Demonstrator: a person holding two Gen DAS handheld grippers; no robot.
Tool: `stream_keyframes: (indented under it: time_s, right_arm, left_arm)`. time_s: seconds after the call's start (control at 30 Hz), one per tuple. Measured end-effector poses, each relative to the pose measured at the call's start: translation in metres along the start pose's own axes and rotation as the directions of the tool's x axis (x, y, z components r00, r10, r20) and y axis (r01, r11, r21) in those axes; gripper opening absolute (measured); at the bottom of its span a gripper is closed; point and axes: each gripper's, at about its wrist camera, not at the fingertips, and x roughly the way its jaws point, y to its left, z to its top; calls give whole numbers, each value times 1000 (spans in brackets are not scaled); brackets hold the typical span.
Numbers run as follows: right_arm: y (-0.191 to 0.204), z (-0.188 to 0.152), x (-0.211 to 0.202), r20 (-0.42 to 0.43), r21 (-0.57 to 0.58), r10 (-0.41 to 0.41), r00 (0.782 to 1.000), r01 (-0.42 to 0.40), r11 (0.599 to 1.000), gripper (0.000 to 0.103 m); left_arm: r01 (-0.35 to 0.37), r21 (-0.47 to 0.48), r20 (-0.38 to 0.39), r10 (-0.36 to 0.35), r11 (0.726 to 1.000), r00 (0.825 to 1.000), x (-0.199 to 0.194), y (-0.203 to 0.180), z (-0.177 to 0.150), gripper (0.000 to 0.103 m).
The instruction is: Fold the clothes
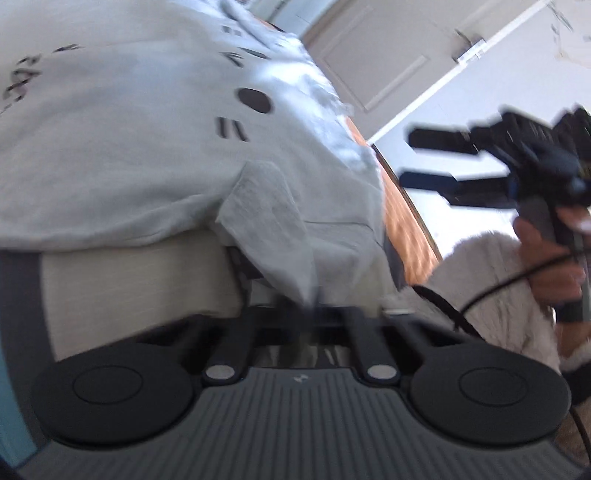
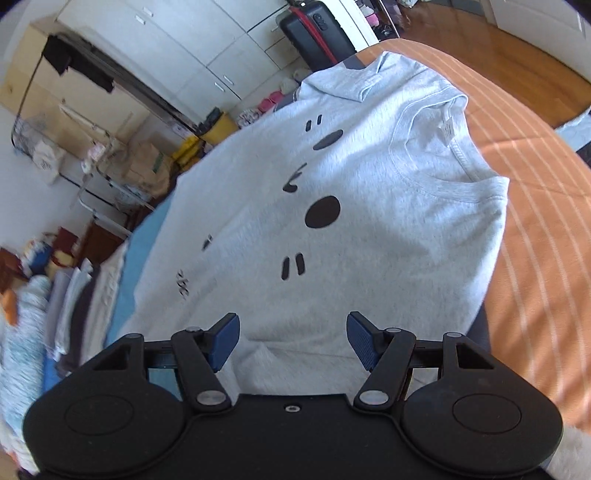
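A light grey T-shirt point(image 2: 369, 229) with a black face print lies spread on an orange striped bedcover point(image 2: 539, 229), collar toward the far right. My right gripper point(image 2: 294, 339) hovers open over the shirt's near part, blue pads point(image 2: 225, 338) wide apart with nothing between them. In the blurred left wrist view the T-shirt point(image 1: 129, 147) fills the upper left, and a flap of its sleeve point(image 1: 269, 229) runs down into my left gripper point(image 1: 312, 308), which is shut on the cloth, its fingertips hidden by it. The right gripper point(image 1: 406, 158) shows at the right, held by a hand in a fluffy white sleeve.
A stack of folded clothes point(image 2: 74, 295) lies at the left by a blue sheet point(image 2: 147, 243). White cupboards, a black suitcase point(image 2: 317, 33) and cluttered boxes stand behind the bed. Wooden floor point(image 2: 480, 40) lies beyond the far edge. A door point(image 1: 373, 55) shows in the left wrist view.
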Motion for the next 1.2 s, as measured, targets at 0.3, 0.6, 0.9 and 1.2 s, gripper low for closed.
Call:
stream_keyframes:
  time_s: [0.3, 0.6, 0.9, 1.2]
  right_arm:
    - [-13, 30, 11, 137, -1, 117, 984, -118, 993, 70]
    - [-49, 30, 11, 204, 194, 71, 976, -112, 975, 70]
    - [-76, 36, -14, 314, 394, -162, 935, 27, 919, 70]
    - [-147, 58, 26, -6, 548, -169, 986, 144, 824, 70]
  left_arm:
    - [162, -90, 224, -139, 983, 965, -42, 2, 98, 2]
    - [109, -223, 323, -32, 969, 946, -23, 47, 137, 2]
    - [-81, -243, 282, 150, 967, 948, -17, 80, 103, 3]
    - [-89, -226, 274, 151, 970, 950, -13, 84, 103, 3]
